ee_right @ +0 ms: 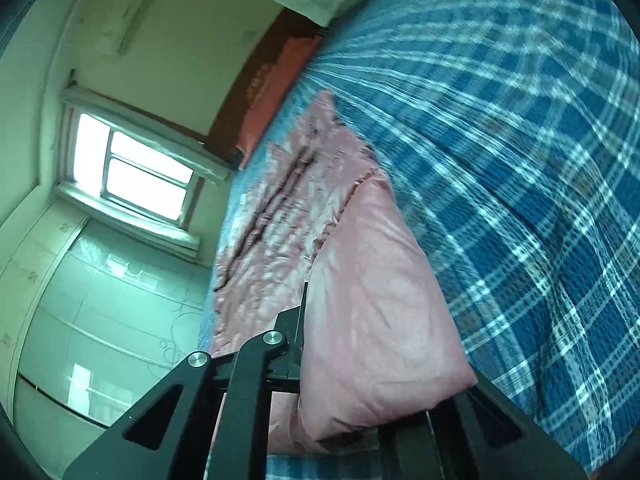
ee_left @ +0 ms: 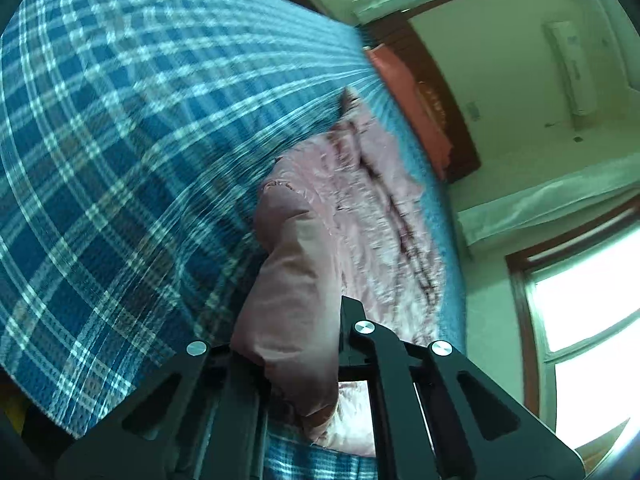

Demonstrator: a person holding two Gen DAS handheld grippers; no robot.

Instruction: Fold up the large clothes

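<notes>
Two black claws each pinch a part of one pink puffy jacket (ee_left: 344,216). The left gripper (ee_left: 308,360) is pressed together on a soft pink fold, and the right gripper (ee_right: 360,360) squeezes another smooth pink fold. The rest of the jacket looks shiny and wrinkled, with dark lines along it, and lies spread farther away on a bed with a blue checked blanket (ee_left: 120,140). An orange-red pillow (ee_left: 404,92) sits at the far end by a brown headboard (ee_left: 444,104). Bright windows (ee_right: 136,168) glow on the wall. The held folds hide the claw tips.
</notes>
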